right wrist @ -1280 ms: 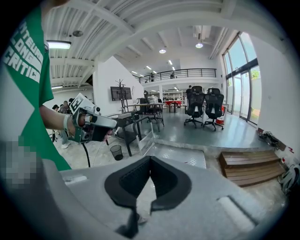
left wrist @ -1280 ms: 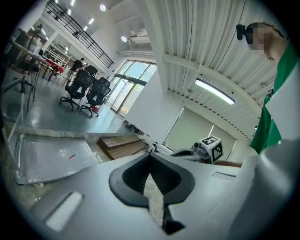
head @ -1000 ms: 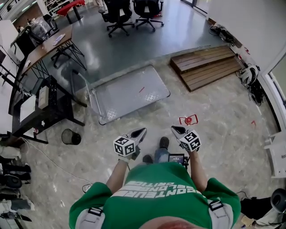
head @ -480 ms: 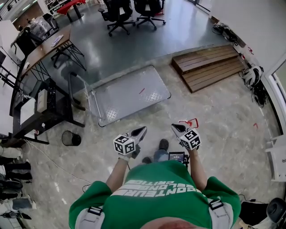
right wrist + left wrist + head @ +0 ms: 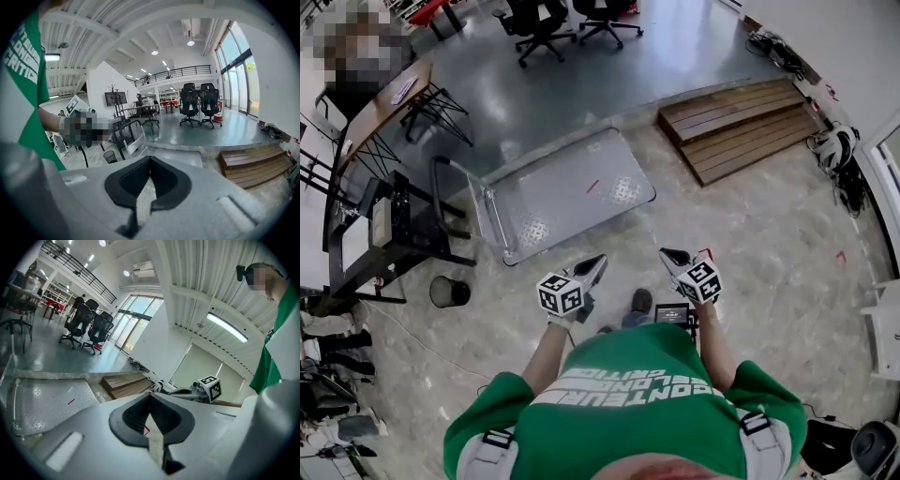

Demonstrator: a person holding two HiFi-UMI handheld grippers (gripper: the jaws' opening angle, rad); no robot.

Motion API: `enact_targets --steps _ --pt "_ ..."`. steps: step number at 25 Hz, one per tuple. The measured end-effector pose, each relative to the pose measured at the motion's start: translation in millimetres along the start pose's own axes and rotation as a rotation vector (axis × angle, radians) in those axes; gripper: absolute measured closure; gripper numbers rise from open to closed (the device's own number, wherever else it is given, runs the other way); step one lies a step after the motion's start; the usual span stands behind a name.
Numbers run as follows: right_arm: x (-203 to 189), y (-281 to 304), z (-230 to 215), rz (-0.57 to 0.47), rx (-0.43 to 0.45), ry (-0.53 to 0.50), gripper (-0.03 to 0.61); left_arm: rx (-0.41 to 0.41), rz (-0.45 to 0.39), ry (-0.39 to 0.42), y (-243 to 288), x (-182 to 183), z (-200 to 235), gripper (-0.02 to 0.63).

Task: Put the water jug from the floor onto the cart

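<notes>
Over the last second both grippers have travelled forward across the floor toward the cart (image 5: 572,192). The red floor mark (image 5: 705,250) that lay ahead of the right gripper (image 5: 667,254) is now almost covered by it.

The left gripper (image 5: 598,262) has its jaws together with the tips meeting. Nothing is between them, and its own view shows only floor through the slot below the pads. The right gripper's jaws are closed in the same way and hold nothing. The two are held side by side in the air and touch nothing.

The cart is a low, flat metal platform just ahead of the grippers and a little to their left. In the head view its near long edge lies close to the left gripper's tip. Its black handle (image 5: 450,202) stands at the left end, next to a black rack (image 5: 375,234). The far edge runs along the step up to the raised grey floor (image 5: 581,84).

Wooden steps (image 5: 741,127) lie to the cart's right, well apart from it, with open stone floor (image 5: 750,234) between. A waste bin (image 5: 450,292) stands to the person's left. The water jug shows in no view.
</notes>
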State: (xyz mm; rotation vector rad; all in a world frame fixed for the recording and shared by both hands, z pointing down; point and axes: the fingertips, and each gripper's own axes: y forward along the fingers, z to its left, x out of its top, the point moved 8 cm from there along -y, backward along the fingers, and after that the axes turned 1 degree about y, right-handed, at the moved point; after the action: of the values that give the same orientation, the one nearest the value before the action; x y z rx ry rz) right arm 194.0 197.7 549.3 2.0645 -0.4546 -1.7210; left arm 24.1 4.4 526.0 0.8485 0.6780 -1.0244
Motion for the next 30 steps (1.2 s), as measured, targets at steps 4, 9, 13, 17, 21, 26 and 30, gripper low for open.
enact_targets --steps 4,9,13,17,21,26,30 --pt "3.8 8.3 -27.8 -0.014 0.002 0.005 0.586 0.006 0.011 0.003 22.8 8.0 4.5 0.6" --pt "6.0 10.0 -54.6 -0.022 0.009 0.01 0.586 0.009 0.023 0.012 47.7 16.3 2.5 0.6" --pt "2.5 3.7 -74.2 -0.02 0.015 0.019 0.586 0.014 0.007 0.005 63.7 20.9 -4.7 0.6" --pt "-5.8 -2.4 -87.7 -0.017 0.021 0.03 0.586 0.019 0.002 -0.005 72.9 14.4 -11.1 0.6" --pt "-13.0 -6.0 -95.3 -0.012 0.018 0.035 0.586 0.004 0.007 -0.014 76.4 7.6 -15.7 0.6" --pt "-21.4 -8.4 -104.7 0.019 0.031 0.053 0.586 0.004 -0.005 -0.004 81.3 7.2 -21.2 0.6" --pt "-18.2 -4.9 -110.6 0.024 0.045 0.032 0.586 0.01 0.002 -0.003 87.0 -0.3 -17.8 0.6"
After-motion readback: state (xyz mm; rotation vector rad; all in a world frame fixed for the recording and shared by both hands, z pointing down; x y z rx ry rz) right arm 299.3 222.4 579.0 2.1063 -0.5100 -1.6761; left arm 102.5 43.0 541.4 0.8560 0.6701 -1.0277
